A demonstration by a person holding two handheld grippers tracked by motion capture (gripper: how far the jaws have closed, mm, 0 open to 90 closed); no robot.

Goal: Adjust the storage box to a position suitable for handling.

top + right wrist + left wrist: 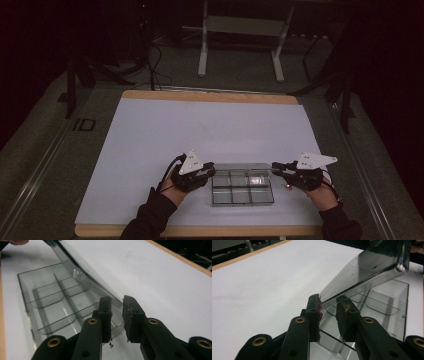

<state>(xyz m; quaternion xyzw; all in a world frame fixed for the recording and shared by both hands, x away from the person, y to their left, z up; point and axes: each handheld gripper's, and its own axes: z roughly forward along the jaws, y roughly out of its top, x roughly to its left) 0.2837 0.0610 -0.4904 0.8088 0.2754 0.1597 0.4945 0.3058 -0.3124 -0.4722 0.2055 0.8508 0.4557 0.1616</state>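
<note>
— The clear plastic compartment box (242,187), where does it sit?

— Near my edge of the white-topped bench (150,140), between my two hands. In the high view it lies flat, with two rows of three compartments, and a hand-held gripper at each short end.

— And its lid?

— The clear hinged lid (362,272) is raised and tilted. In the left gripper view it slopes up and away from my jaws, with the open compartments below it. In the right gripper view the same lid (85,275) slants up across the tray.

— What is your left hand-held gripper (329,305) doing?

— Its jaws stand a narrow gap apart, and the near corner of the lid comes down into that gap. It meets the left jaw's pad; I cannot tell whether the other pad presses on it, so I won't call it a grip. From above, that left hand-held gripper (209,170) is at the box's left end.

— And the right hand-held gripper (116,302)?

— Much the same: jaws slightly parted, the lid's edge running down just at the left jaw. Whether it is pinched I cannot tell. From above, the right hand-held gripper (278,168) reaches the box's far right corner.

— Anything else there?

— Beyond the bench, a grey floor with a white metal frame (240,40).
</note>
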